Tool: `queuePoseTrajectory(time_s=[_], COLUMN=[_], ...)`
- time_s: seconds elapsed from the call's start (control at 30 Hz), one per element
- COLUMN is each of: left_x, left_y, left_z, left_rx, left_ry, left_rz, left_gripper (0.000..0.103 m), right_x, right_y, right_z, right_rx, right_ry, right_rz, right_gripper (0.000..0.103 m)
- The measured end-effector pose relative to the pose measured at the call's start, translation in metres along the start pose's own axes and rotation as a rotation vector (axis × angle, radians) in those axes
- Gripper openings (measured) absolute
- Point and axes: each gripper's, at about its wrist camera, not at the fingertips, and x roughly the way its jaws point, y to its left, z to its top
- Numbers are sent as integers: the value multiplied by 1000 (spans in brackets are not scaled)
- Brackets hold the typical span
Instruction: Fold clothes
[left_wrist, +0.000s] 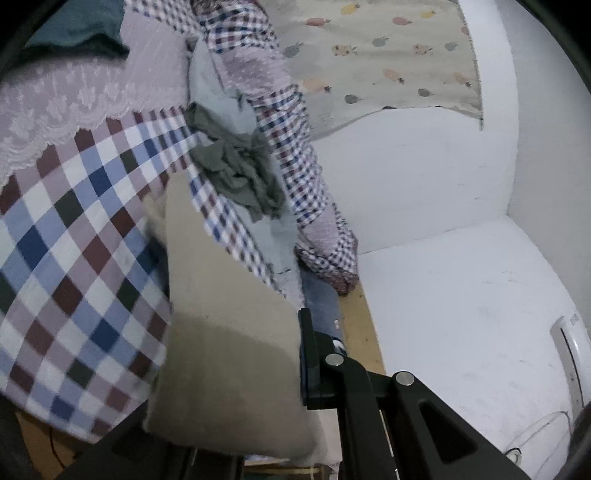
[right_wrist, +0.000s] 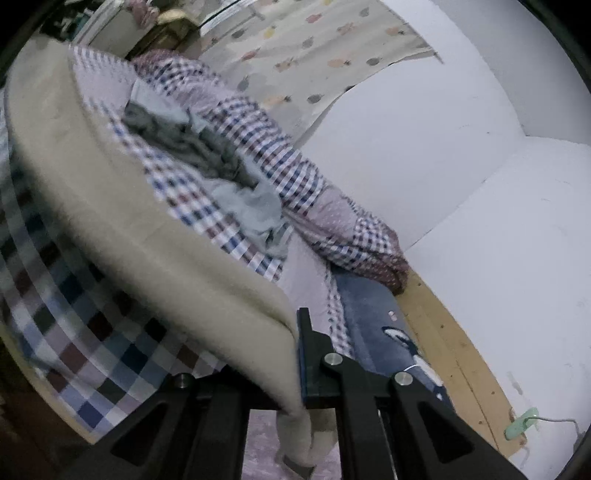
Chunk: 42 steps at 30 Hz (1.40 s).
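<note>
Beige fleece fills both wrist views — the beige garment (left_wrist: 229, 332) is pinched in the left gripper (left_wrist: 295, 362), its jaws closed tight on the cloth, one black finger (left_wrist: 314, 365) showing beside the fabric. The right gripper (right_wrist: 295, 369) is clamped the same way on another edge of it, cloth (right_wrist: 155, 236) stretching away over the checked bedspread (left_wrist: 74, 240). Beyond, a crumpled grey-green garment (left_wrist: 240, 170) lies on the bed — near the white wall (left_wrist: 424, 184).
</note>
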Motion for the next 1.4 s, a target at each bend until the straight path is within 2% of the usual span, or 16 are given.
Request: queuePoseTrajectory(time_s=[0.27,0.37,0.53,0.67,0.87,1.03,1.2,1.27,1.33,1.37,1.4], left_x=[-58,-66,-51,-19,53,115,166,184,194,198,203], left_y=[-87,-113,-117,-85,-34,-10,28,47,63,71,79], left_z=[-6,0,17,30,60,95,128,136,140,142,144], left_rx=[55,45,30,-29,-114,-154,-259,-325,-390,-423,-455], left_ry=[-78,-62,-30,-12,-16,-4,37,59,67,72,76], left_rz=[-113,-154,-48,81,262,365,501,545,572,586,599], left_gripper=[3,3,3,3,3,3,4,8,16,19,27], right_x=[-61,-70,-49,0,95,173,248,280,311,325,338], right_y=[-74,-97,-118,-102,-67,-50,-29,-15,-3,0,3], right_z=[40,55,67,66,65,68,70,65,58,55,51], right_rx=[122,157,208,187,162,164,105,90,95,117,139], right_ry=[-70,-66,-15,45,155,253,363,429,502,535,569], right_rz=[-17,12,134,195,281,348,445,504,562,581,600], right_gripper=[2,3,3,3,3,3,3,5,11,15,22])
